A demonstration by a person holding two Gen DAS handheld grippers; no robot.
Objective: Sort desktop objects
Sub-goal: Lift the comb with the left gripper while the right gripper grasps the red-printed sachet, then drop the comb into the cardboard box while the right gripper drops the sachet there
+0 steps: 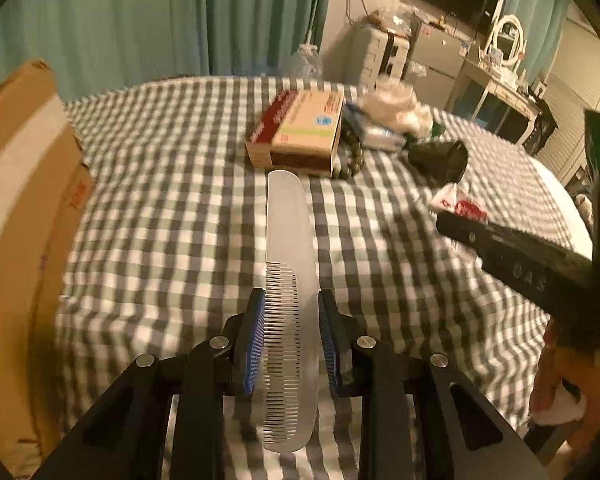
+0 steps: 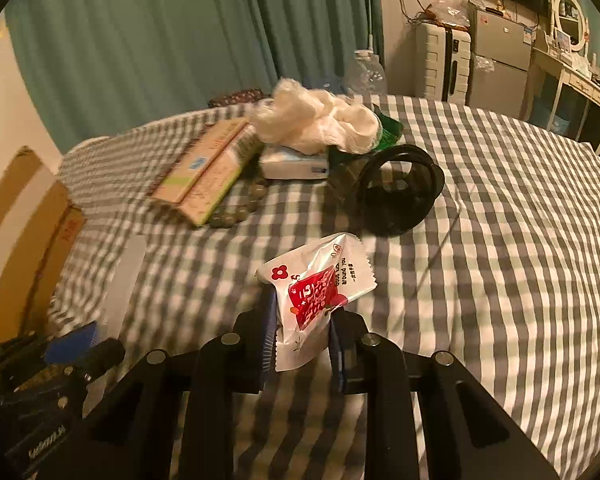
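A long silver metal comb [image 1: 290,232] lies lengthwise between the blue pads of my left gripper [image 1: 292,300], which is shut on its toothed half. The plain end sticks out forward above the checked cloth [image 1: 160,200]. My right gripper [image 2: 304,304] is shut on a white and red snack packet [image 2: 320,280], whose upper half stands clear of the fingers. In the left wrist view the right gripper [image 1: 520,252] with the packet [image 1: 460,208] shows at the right. In the right wrist view the left gripper [image 2: 76,340] sits at the lower left, with the comb [image 2: 128,272] as a pale strip.
Toward the far side lie a flat cardboard carton [image 1: 300,128], a bead bracelet [image 1: 352,164], a tissue pack [image 2: 296,166], a crumpled white plastic bag [image 2: 320,120] and a black cup-shaped thing on its side [image 2: 400,196]. A tall cardboard box [image 1: 20,200] stands at the left edge.
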